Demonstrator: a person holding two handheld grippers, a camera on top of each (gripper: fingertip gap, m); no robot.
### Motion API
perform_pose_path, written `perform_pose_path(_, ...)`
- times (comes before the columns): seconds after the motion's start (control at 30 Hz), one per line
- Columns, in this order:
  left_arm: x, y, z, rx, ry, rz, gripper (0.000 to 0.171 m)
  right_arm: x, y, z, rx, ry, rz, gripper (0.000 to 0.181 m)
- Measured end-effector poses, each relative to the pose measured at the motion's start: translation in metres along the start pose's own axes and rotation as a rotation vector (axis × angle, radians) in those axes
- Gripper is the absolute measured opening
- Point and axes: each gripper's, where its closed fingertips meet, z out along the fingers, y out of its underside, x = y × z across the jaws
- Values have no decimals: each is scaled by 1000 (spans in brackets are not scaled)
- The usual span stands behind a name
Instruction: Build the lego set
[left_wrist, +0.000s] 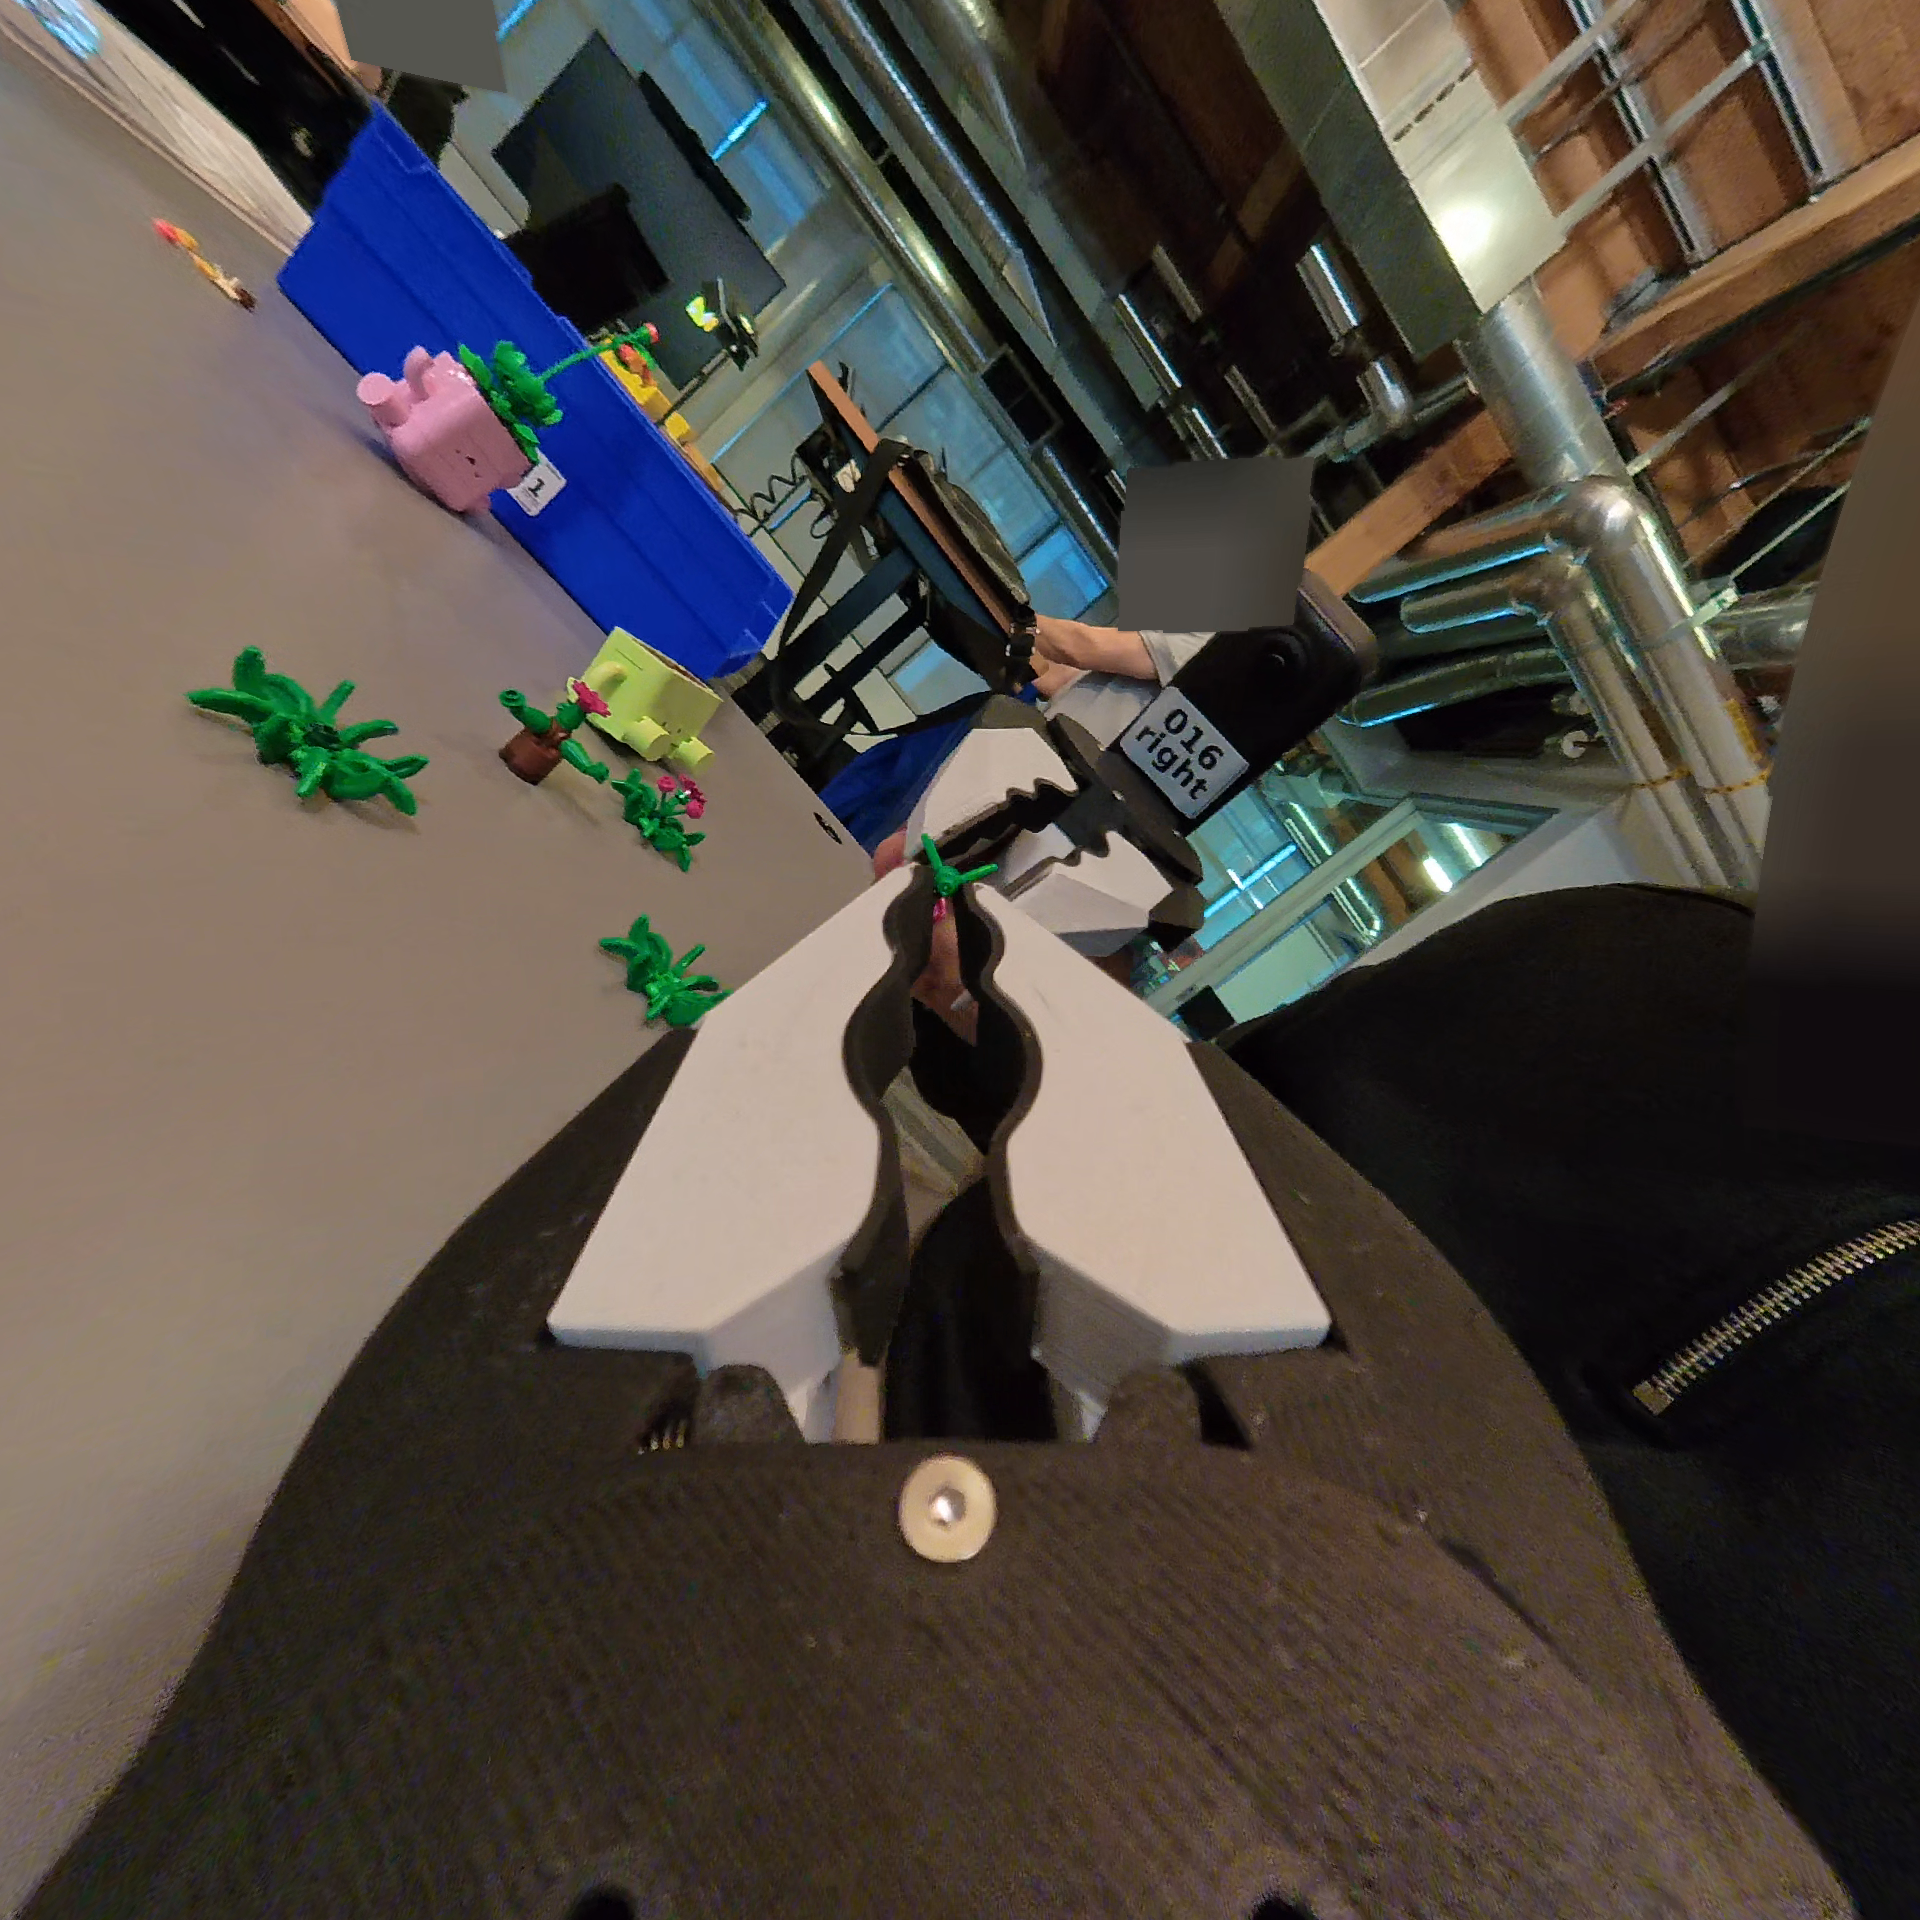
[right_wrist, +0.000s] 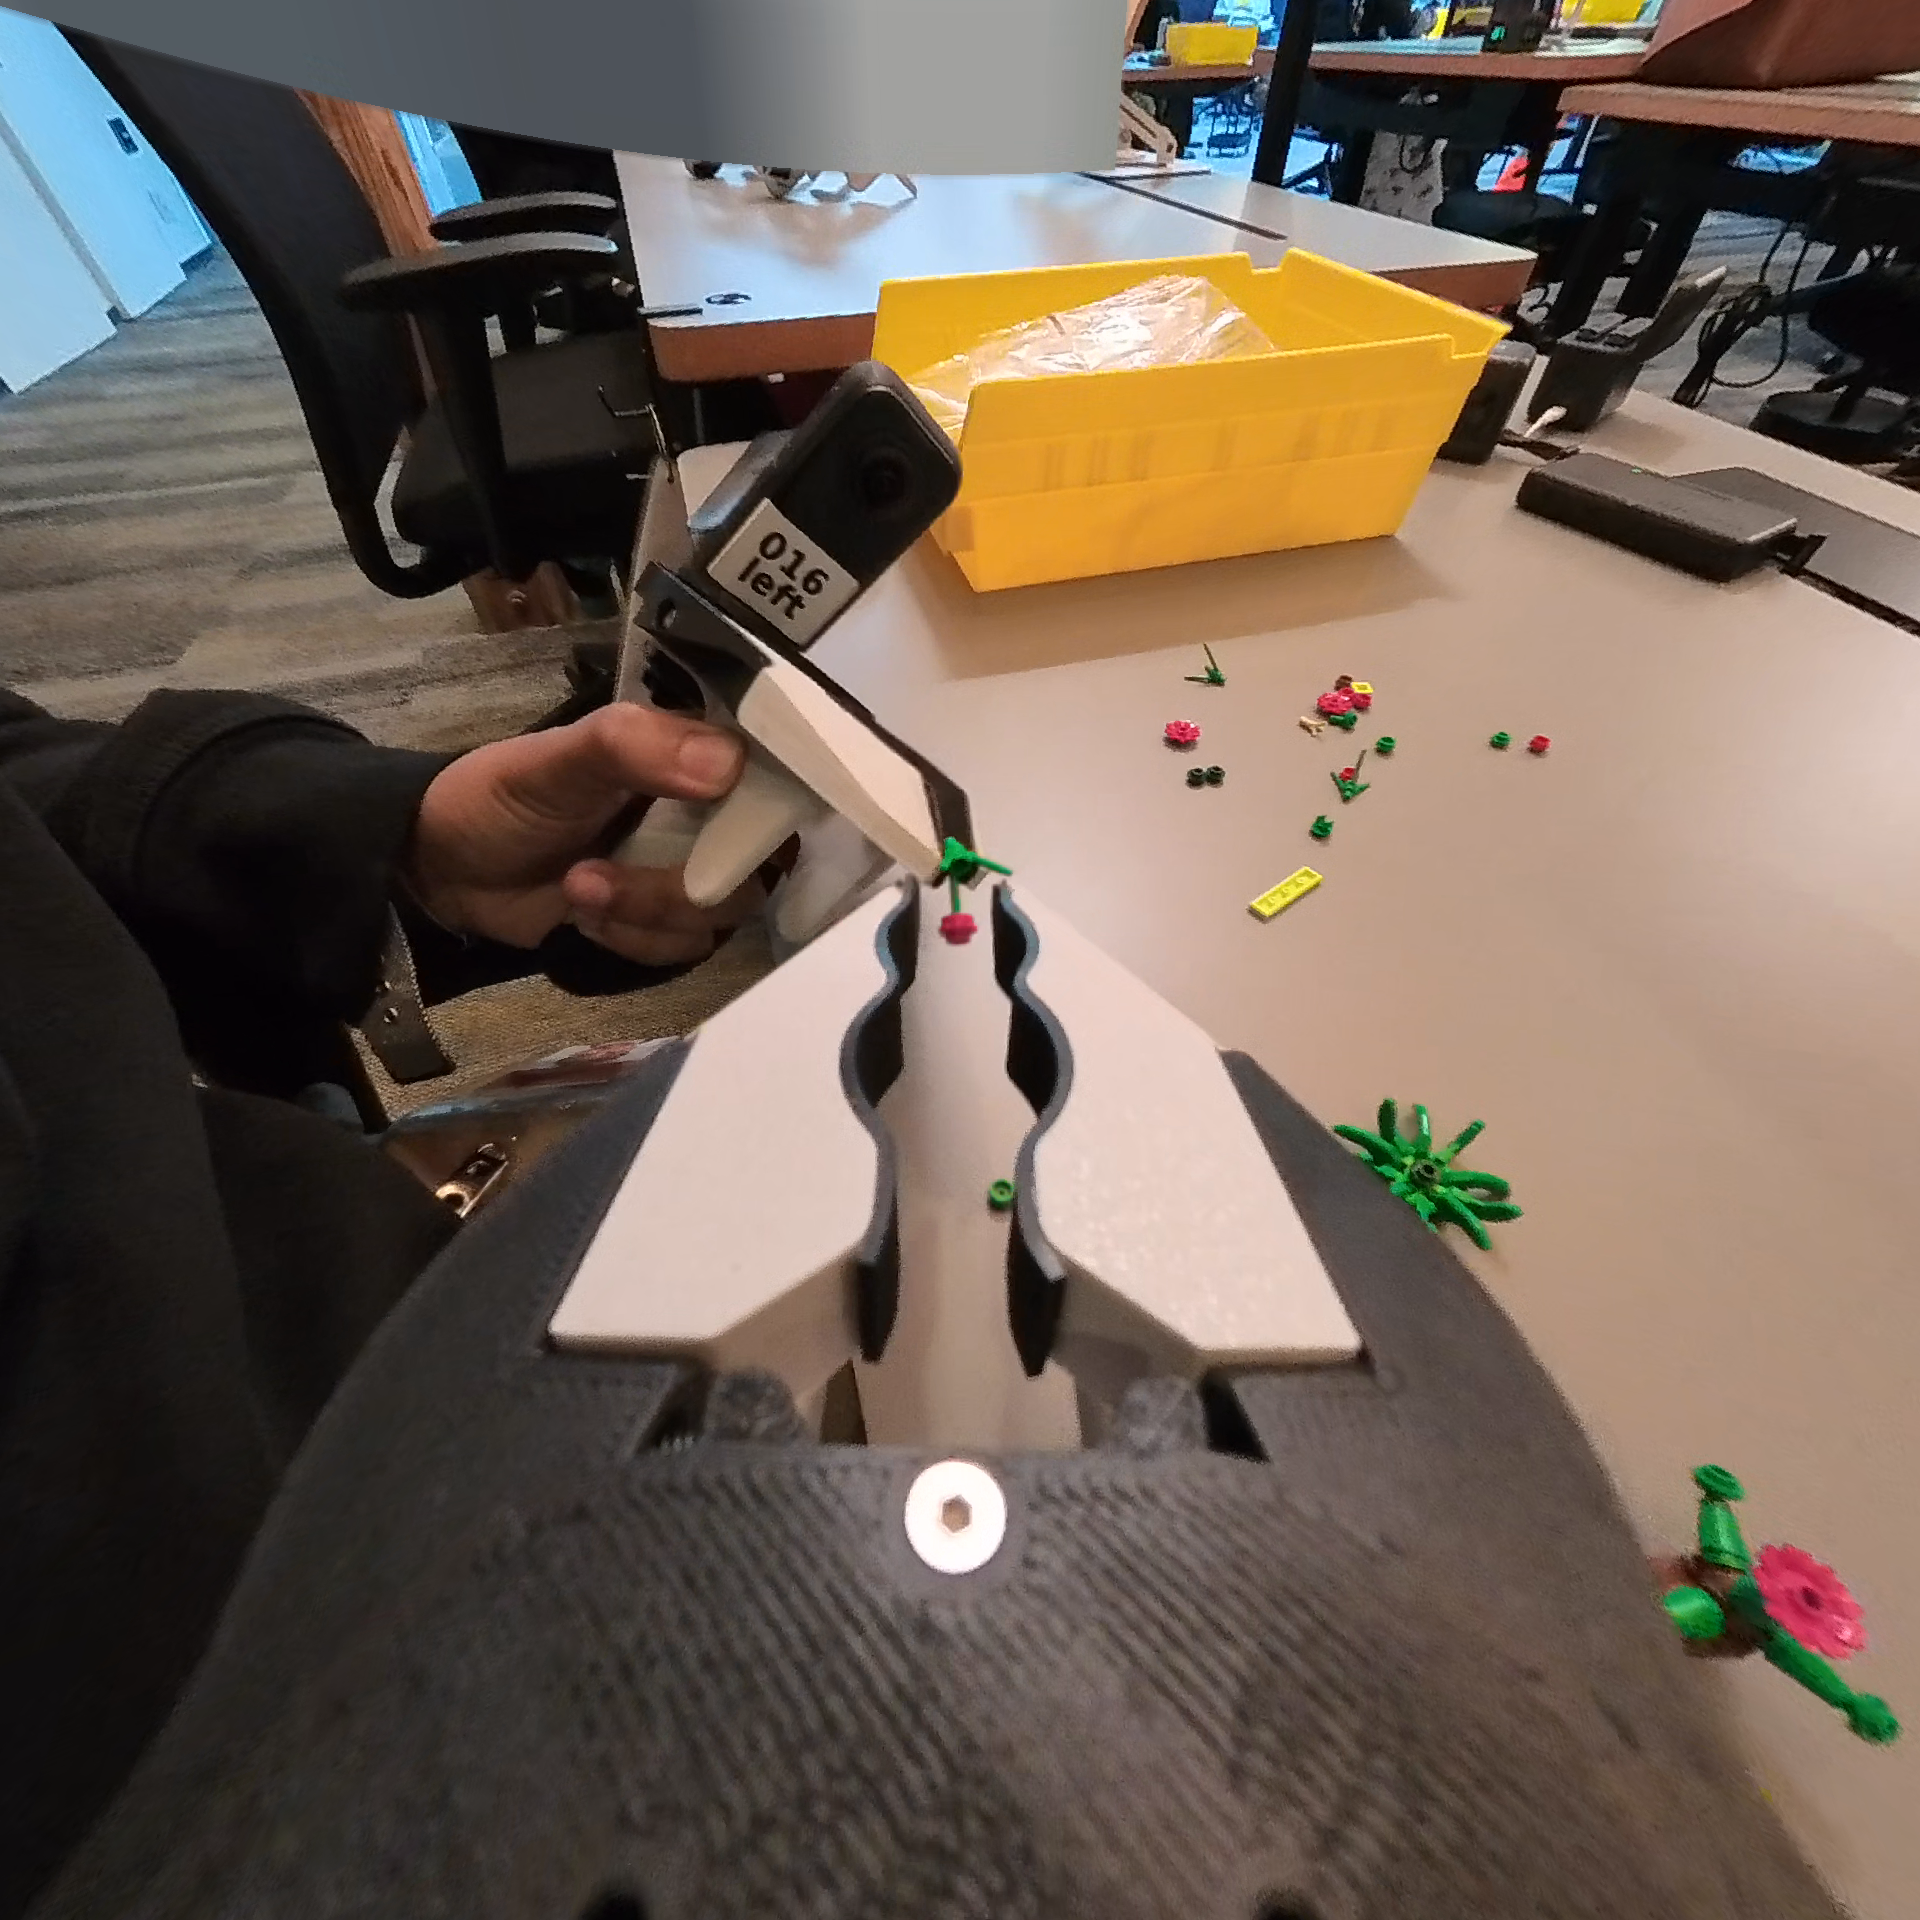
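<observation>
Above near counter (right_wrist: 1558, 987) edge: left claw (left_wrist: 948, 891) clamped on green stem (right_wrist: 961, 864), pink flower (right_wrist: 958, 927) hanging; right claw (right_wrist: 956, 914) apart, lined up to grab flower.

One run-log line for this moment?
left gripper: shut on flower stem | right gripper: open, jaws near stem | leaf cluster, loose pieces on table

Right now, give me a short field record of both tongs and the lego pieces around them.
left tongs: shut on the green stem piece, held above the table edge
flower on the stem: small pink bloom hanging at the lower end
right tongs: open, tips either side of the bloom
table: loose flower bits, leafy green plant, yellow bin
</observation>
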Motion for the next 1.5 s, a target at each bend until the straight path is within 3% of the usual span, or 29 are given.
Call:
perform_pose_path(0.57,8,2,3,5,100,-84,2,-2,-2,-1,38,3,-49,15)
perform_pose_path(0.73,8,1,3,11,90,-68,2,-4,-2,-1,43,-8,-41,10)
perform_pose_path(0.9,7,-9,-4,61,66,-35,1,0,-2,-3,37,1,-24,17)
perform_pose_path(1.0,3,-20,-15,113,21,-4,1,11,11,-4,-51,38,11,17)
perform_pose_path(1.13,-7,-36,-33,170,-82,43,1,23,62,-2,-363,93,40,20)
perform_pose_path(1.2,-11,-43,-42,196,-129,64,1,25,78,-3,-450,108,35,21)
perform_pose_path(1.5,-22,-59,-67,245,-241,119,2,21,101,4,-580,51,141,23)
